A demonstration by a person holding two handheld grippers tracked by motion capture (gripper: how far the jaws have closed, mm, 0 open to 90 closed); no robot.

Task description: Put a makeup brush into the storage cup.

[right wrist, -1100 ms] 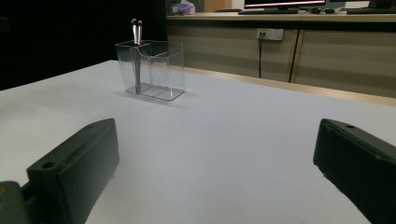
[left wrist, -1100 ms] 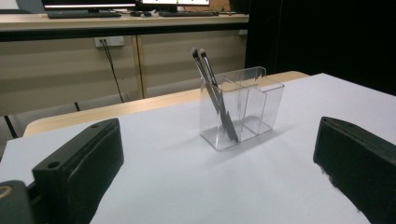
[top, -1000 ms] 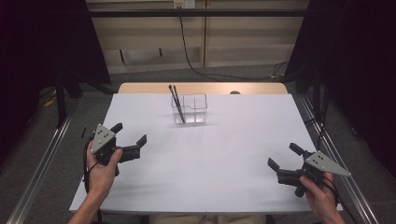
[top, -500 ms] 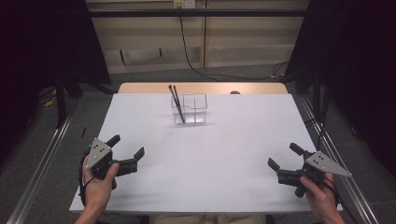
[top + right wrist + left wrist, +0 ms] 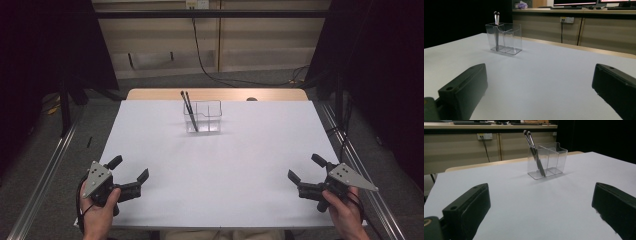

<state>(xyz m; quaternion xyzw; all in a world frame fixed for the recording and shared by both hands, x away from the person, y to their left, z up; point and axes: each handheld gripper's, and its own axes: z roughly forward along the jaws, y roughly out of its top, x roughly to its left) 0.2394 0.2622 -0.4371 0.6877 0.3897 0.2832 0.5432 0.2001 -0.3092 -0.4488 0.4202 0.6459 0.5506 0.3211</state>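
— What are you working toward right now?

— I'm holding my left gripper [image 5: 131,175] and my right gripper [image 5: 303,176] low at the near corners of the surface [image 5: 215,170], both with jaws spread wide and grasping nothing. The things nearest to reach for are the two brushes [image 5: 188,110], which are leaning in the left compartment of the clear organizer [image 5: 203,116] at the far middle of the surface, well apart from both grippers.

— How would you go about picking them well?

— I'm judging that one gripper should be travelling forward and coming down from above, taking the handles near their tops where they stick out past the rim. The organizer looks light and clear-walled, so I'd be lifting straight along the lean of the brushes to avoid tipping it, perhaps steadying its empty right compartment with the other jaws.

— And the surroundings?

— The surface is covered in plain white, with a wooden edge [image 5: 215,94] showing at the far side. Beyond it a pale wall panel is carrying an outlet [image 5: 484,136] with a dark cable [image 5: 200,55] hanging down, and dark curtains are closing in both sides.
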